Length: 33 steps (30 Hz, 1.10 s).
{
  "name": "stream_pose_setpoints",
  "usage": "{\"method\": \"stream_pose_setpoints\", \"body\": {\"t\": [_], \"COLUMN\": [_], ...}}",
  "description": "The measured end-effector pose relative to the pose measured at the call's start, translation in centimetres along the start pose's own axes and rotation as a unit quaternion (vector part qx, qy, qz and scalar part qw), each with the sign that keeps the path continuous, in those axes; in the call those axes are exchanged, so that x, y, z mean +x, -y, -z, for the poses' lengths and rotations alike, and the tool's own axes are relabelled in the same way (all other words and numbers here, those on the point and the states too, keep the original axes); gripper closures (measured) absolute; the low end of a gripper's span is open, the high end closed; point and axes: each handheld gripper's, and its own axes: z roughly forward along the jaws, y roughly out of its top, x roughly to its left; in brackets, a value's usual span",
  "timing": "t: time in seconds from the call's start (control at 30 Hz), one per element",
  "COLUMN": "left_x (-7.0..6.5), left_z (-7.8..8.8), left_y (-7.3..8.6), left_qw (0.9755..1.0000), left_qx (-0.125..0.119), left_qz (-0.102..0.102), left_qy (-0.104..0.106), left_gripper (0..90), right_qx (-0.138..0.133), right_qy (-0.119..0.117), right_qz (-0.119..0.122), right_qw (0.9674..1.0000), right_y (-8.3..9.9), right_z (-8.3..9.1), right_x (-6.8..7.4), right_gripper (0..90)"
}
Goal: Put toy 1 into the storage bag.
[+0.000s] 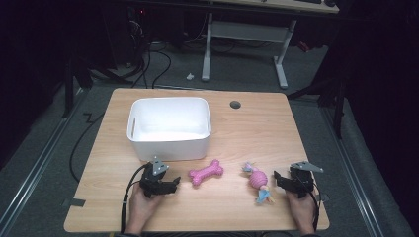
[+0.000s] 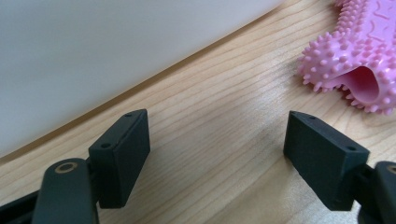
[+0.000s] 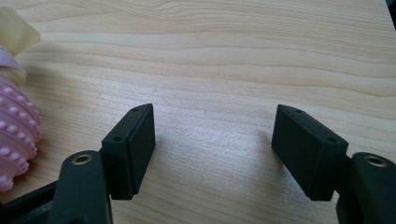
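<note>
Right now both my tongs rest low on the surface (image 1: 247, 133), jaws apart and clamped on nothing. My left tongs (image 1: 174, 185) sit just in front of the white bin (image 1: 169, 145), and the pink bone (image 1: 206, 172) lies just ahead of them to the right, near but not touching. In the left gripper view the bone's (image 2: 355, 60) spiky end sits beyond the right jaw, outside the gap, so closing from here would catch only air or nudge it aside. My right tongs (image 1: 277, 178) point at the pink ball toy (image 1: 258, 179) with its tassels; in the right gripper view the ball (image 3: 16, 140) lies off to the left of the left jaw, again not between the jaws.

I judge the main risks are these: pinching only a tassel, so the ball dangles and drops; the knobbly rubber squirming out of a shallow grip; and my left tongs bumping the bin wall (image 2: 116, 51), which stands very near them.
</note>
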Motion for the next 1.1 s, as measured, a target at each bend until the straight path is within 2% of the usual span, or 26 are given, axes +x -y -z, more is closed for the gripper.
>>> {"method": "stream_pose_setpoints", "body": {"t": [0.5,0.6,0.7,0.9,1.1], "left_x": [0.1,-0.1,-0.1,-0.4,-0.6], "left_z": [0.0,0.3,0.4,0.5,1.3], "left_y": [-0.1,-0.3,-0.3,-0.4,-0.9], "left_qw": [1.0000,0.9996,0.9994,0.9994,0.9994], "left_qx": [0.004,0.024,0.027,0.023,0.013], "left_qz": [-0.005,-0.013,-0.014,-0.011,-0.014], "left_qy": [0.007,0.011,0.015,0.023,0.029], "left_gripper": [21.7,22.2,23.3,24.0,25.4], "right_qx": [0.000,0.000,0.000,0.000,0.000], "right_qy": [-0.001,-0.001,0.000,0.000,0.000], "right_qz": [0.000,0.000,0.000,-0.001,-0.001], "right_qw": [1.0000,1.0000,1.0000,1.0000,1.0000], "right_y": [0.0,0.0,0.0,0.0,0.0], "right_z": [0.0,0.0,0.0,0.0,0.0], "right_x": [0.0,0.0,0.0,0.0,0.0], "right_gripper": [30.4,30.2,30.0,29.7,29.7]}}
